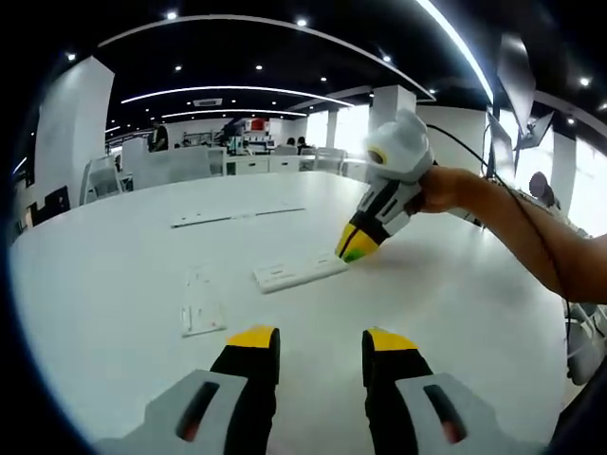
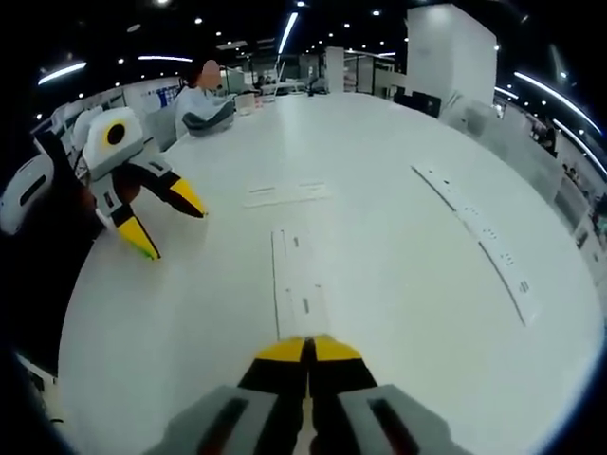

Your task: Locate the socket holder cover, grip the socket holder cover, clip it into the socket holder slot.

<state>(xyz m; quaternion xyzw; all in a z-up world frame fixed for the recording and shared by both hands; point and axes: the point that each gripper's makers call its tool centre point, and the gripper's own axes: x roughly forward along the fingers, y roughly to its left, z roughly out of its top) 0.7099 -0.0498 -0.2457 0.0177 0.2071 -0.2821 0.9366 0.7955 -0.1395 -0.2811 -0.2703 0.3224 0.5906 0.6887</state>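
Observation:
A white socket holder strip [image 1: 299, 272] lies flat on the white table [image 1: 114, 284]. A small, flat, pale cover piece [image 1: 202, 308] lies just left of it, ahead of my left gripper [image 1: 321, 341], which is open and holds nothing. My right gripper [image 1: 358, 248], held by a hand, points down at the strip's right end. In the right gripper view the strip [image 2: 296, 284] runs straight out from my right gripper [image 2: 305, 349], whose jaws are shut; a grip on the strip cannot be made out. The cover piece [image 2: 286, 194] lies beyond it. The left gripper [image 2: 166, 223] hovers open at the left.
Long thin white strips [image 1: 237, 216] lie farther back on the table, and in the right gripper view they run along the right [image 2: 474, 232]. A person [image 2: 204, 100] sits at the table's far edge. Desks and chairs stand behind.

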